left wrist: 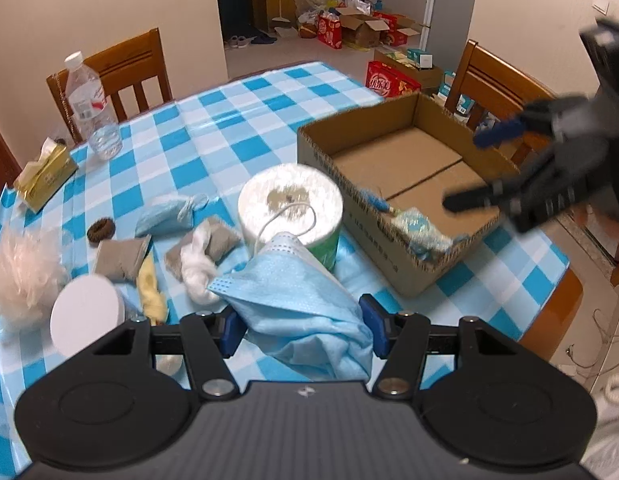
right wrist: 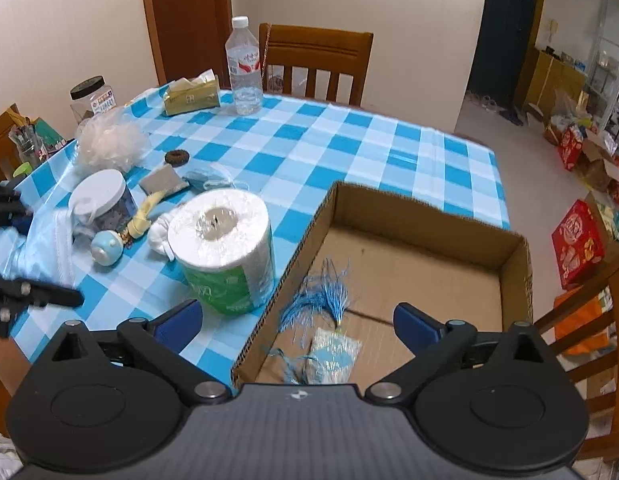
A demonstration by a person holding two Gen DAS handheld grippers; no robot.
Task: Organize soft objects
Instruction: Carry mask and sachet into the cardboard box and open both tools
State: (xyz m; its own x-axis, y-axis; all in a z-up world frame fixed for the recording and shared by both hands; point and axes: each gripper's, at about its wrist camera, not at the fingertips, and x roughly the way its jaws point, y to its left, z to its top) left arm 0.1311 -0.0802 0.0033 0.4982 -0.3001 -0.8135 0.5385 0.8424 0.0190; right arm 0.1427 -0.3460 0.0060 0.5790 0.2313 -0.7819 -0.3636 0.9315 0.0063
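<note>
Over the box (right wrist: 513,252), right hand-held gripper (right wrist: 297,320) gapes; left (left wrist: 303,330) clamps mask (left wrist: 301,300).

I'm in a home dining room: I'm over a table (right wrist: 349,140) in blue-checked oilcloth, wooden chairs (right wrist: 315,62) drawn up at its far side, a fridge (left wrist: 449,8) and gift boxes (left wrist: 329,30) on the tiled floor through the doorway beyond it.
</note>
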